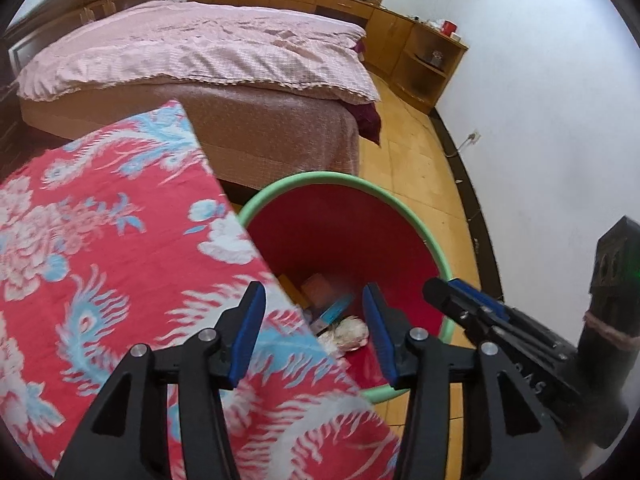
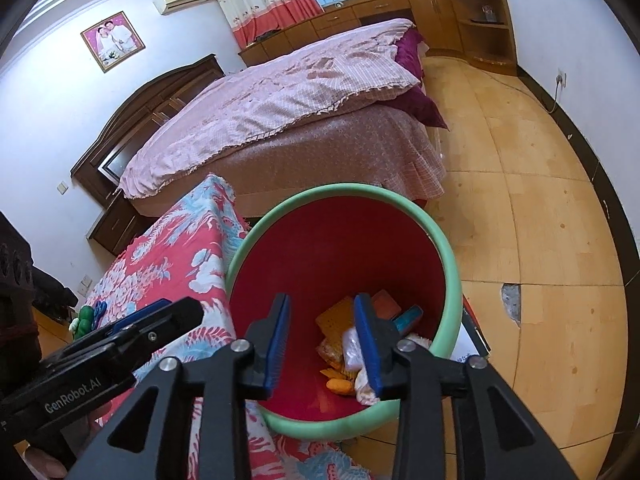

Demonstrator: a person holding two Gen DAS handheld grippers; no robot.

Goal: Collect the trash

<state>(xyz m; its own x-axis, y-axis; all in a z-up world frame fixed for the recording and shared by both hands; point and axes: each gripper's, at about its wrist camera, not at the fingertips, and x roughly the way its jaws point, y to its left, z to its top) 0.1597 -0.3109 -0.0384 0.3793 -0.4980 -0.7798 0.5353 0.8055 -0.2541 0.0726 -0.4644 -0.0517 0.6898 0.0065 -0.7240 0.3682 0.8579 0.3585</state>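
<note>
A red bin with a green rim (image 1: 408,216) (image 2: 452,272) stands on the floor beside a table draped in a red floral cloth (image 1: 100,260) (image 2: 180,264). Several pieces of trash (image 1: 336,320) (image 2: 340,344) lie at its bottom: orange and teal packets and a clear bag. My left gripper (image 1: 316,336) is open and empty above the table edge and the bin. My right gripper (image 2: 322,344) is open and empty above the bin mouth. Each gripper shows in the other's view, the right one (image 1: 472,308) and the left one (image 2: 160,320).
A bed with a pink quilt (image 1: 192,48) (image 2: 280,96) stands behind the bin. Wooden cabinets (image 1: 400,36) (image 2: 440,8) line the far wall. A green toy (image 2: 86,318) lies on the cloth. The wooden floor (image 2: 540,208) extends to the right.
</note>
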